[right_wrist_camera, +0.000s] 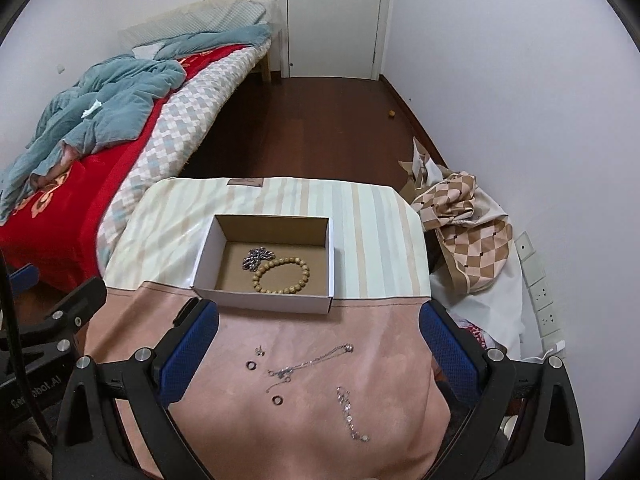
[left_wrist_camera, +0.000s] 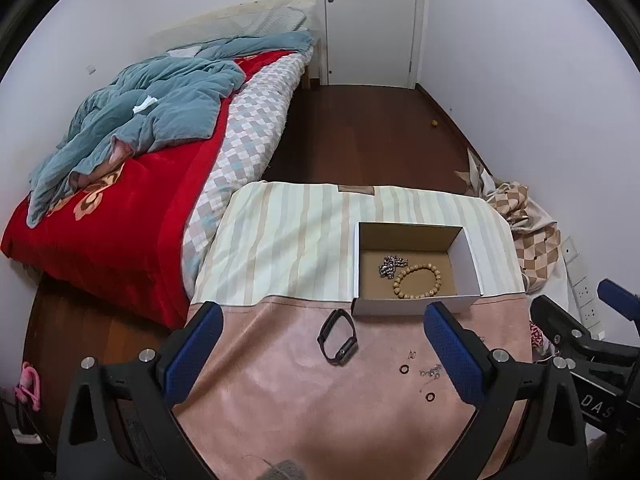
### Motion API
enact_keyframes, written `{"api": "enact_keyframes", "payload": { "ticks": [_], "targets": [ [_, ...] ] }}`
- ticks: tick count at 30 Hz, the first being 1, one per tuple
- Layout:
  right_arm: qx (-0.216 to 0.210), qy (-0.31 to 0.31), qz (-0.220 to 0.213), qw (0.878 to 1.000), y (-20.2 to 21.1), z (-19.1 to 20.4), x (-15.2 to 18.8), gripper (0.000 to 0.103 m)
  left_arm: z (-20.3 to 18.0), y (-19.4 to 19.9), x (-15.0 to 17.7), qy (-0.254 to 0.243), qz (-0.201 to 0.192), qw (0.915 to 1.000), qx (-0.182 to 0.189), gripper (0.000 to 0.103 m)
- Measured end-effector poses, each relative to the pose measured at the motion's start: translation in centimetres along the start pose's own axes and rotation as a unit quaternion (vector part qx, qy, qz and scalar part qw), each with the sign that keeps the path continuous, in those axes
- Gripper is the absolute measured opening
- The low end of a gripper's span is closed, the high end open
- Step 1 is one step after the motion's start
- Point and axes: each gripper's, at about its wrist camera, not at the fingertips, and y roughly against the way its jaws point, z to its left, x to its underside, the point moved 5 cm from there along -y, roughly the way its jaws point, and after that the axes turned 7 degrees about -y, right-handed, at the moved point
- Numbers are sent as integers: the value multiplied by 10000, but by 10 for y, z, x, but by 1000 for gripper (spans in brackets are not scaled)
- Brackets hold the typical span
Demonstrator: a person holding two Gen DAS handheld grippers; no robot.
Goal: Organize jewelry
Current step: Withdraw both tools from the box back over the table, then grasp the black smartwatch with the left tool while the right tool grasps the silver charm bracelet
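Observation:
An open white cardboard box stands on the cloth-covered table. It holds a wooden bead bracelet and a silver chain. A black smartwatch lies on the pink cloth in front of the box. Two small rings, a thin silver necklace, a crystal bracelet and a small earring lie on the cloth. My left gripper is open above the watch. My right gripper is open above the loose pieces. Both are empty.
A bed with a red blanket and blue quilt stands left of the table. Checkered fabric is piled to the right by wall sockets. Brown floor runs to a white door.

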Motion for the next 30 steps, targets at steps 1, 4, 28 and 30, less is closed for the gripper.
{"api": "enact_keyframes", "payload": {
  "ticks": [1, 4, 28, 30],
  "targets": [
    [-14, -30, 9, 10000, 1, -2, 3, 101, 0, -1, 3, 10, 21, 10000, -15, 103],
    [-27, -165, 144, 9998, -4, -15, 17, 101, 0, -12, 20, 44, 209, 9997, -112, 103],
    [185, -268, 1528, 9877, -137, -80, 194, 36, -47, -111, 142, -351, 1465, 9884, -203, 103],
    [201, -214, 1480, 9886, -137, -77, 192, 6, -46, -115, 142, -349, 1469, 9884, -187, 103]
  ]
}}
